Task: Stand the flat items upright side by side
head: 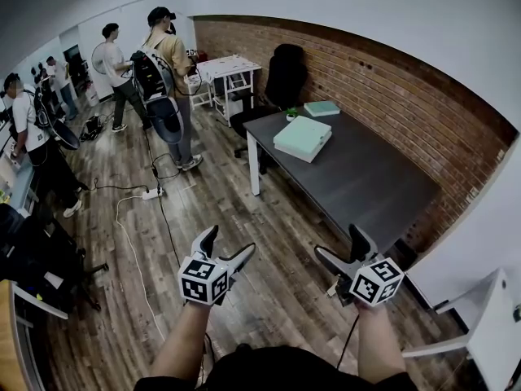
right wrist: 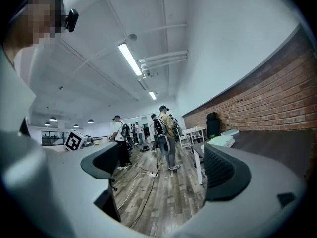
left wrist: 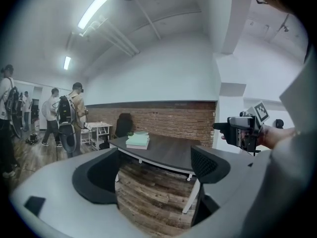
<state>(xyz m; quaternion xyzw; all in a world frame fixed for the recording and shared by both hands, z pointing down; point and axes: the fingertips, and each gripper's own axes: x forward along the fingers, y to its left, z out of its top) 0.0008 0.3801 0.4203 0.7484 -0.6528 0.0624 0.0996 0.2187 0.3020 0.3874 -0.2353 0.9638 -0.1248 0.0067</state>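
At the bottom of the head view, two bare forearms reach forward side by side, each hand holding one gripper over the wooden floor (head: pixel 244 202). The left gripper (head: pixel 227 246) and the right gripper (head: pixel 342 249) are at about the same height and well apart from the dark table (head: pixel 366 182). Both have their jaws spread wide with nothing between them. On the table, at its far end, lie two piles of pale green flat items: the near pile (head: pixel 303 137) and a smaller far pile (head: pixel 322 108). Both lie flat, broad face up. How many items each pile has, I cannot tell. One small green plant (head: pixel 291 114) stands between them, and one black chair (head: pixel 285 76) is behind the table, by the brick wall (head: pixel 407 88). At least four people stand at the left of the room.

In the left gripper view, the jaws stand apart and frame only floor and the table's edge. The near pile (left wrist: pixel 137 142) lies flat on the table (left wrist: pixel 168 152), its long side across the picture; the far pile (left wrist: pixel 141 132) shows just behind it. The right gripper (left wrist: pixel 220 127) is at the right, pointing level.

In the right gripper view, the jaws are also apart, with only floor and standing people seen between them. The two piles (right wrist: pixel 221 141) are at the right on the table (right wrist: pixel 277 148), and the left gripper's marker cube (right wrist: pixel 75 141) is at the left.
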